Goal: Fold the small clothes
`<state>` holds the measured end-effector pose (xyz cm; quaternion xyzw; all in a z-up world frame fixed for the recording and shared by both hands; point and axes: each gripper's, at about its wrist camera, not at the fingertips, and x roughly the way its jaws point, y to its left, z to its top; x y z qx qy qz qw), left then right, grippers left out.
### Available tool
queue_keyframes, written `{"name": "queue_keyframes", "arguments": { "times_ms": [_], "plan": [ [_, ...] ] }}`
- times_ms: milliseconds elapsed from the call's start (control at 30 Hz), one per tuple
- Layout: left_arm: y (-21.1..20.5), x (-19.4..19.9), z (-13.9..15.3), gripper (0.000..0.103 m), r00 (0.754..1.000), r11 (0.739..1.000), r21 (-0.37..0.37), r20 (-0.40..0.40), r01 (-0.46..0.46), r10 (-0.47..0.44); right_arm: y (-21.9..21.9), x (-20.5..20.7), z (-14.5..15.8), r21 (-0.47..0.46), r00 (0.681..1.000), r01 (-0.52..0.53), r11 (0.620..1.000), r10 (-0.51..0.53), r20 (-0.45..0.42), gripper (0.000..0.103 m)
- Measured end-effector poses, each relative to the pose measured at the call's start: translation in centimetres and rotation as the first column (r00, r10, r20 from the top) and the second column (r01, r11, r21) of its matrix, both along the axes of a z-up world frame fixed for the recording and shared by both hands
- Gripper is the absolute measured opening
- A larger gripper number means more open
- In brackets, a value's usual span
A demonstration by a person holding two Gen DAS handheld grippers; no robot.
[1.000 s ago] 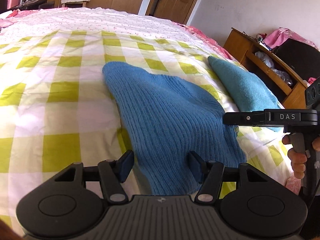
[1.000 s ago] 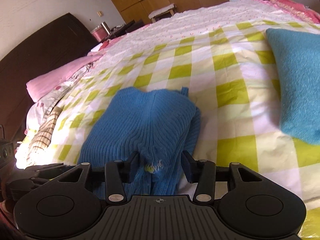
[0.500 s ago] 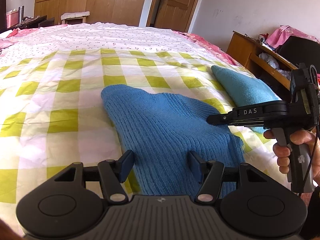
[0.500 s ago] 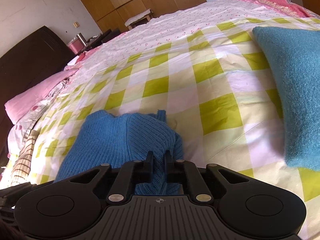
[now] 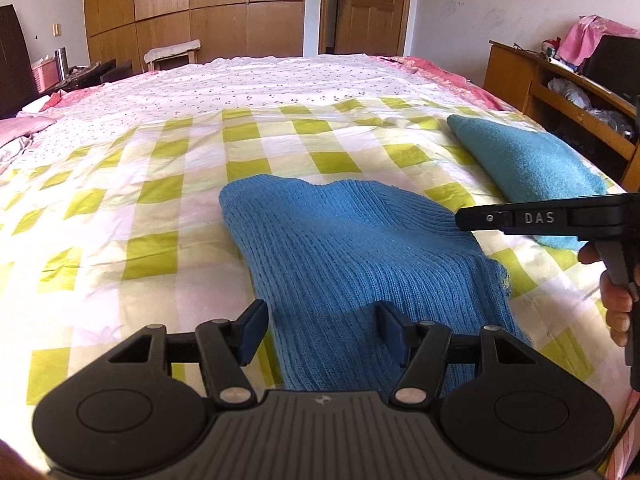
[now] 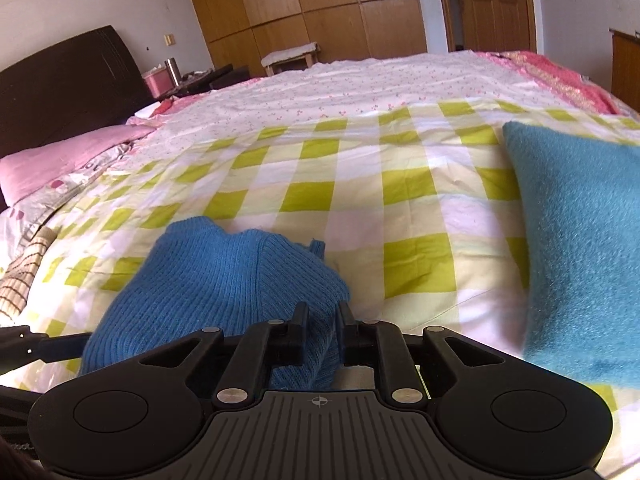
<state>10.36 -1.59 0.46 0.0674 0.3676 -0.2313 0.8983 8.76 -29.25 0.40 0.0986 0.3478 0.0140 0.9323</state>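
Sweater (image 6: 224, 280): my right gripper (image 6: 323, 330), jaws wide a second ago, now pinches its near edge; left gripper (image 5: 320, 330) hangs spread over its hem, so I judge a fold starting.

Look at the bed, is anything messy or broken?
Nothing looks broken. The blue knitted sweater lies bunched and crooked on the checked sheet, its edge pinched in the right gripper. The teal cloth beside it lies neat.

Ribbed blue knit sweater (image 5: 352, 256) lies on a crinkled, matt checked cotton sheet (image 5: 160, 208), a fuzzy teal cloth (image 5: 528, 168) beside it, smooth wooden wardrobe (image 5: 192, 12) behind, matt black plastic on the left gripper (image 5: 320, 332).
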Motion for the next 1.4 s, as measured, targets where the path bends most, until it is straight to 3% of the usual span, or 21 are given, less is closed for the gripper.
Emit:
{"name": "queue_keyframes", "arguments": {
  "times_ms": [167,400,533,1133,1400],
  "plan": [
    [-0.4,-0.8,0.5,0.065,0.999,0.999,0.036,0.031,-0.031,0.030,1.6,-2.5,1.6,-0.023,0.998,-0.054,0.998,0.055,0.032,0.016],
    [-0.8,-2.0,0.5,0.066,0.998,0.996,0.073,0.051,-0.049,0.045,3.4,-4.9,1.1,-0.048,0.995,-0.104,0.993,0.103,-0.008,0.016],
    [-0.8,-2.4,0.4,0.066,0.997,0.996,0.068,0.042,-0.062,0.060,3.6,-4.9,-0.2,-0.084,0.995,-0.086,0.993,0.082,-0.056,0.016],
    [-1.1,-4.7,0.6,0.066,0.991,0.992,0.083,0.093,-0.100,0.092,3.0,-5.0,-2.1,-0.213,0.997,0.005,0.977,-0.021,-0.075,0.017],
    [-1.3,-5.3,0.7,0.066,0.990,0.991,0.092,0.106,-0.098,0.088,3.8,-7.5,0.1,-0.215,1.000,0.015,0.976,-0.013,0.009,0.017]
  ]
}}
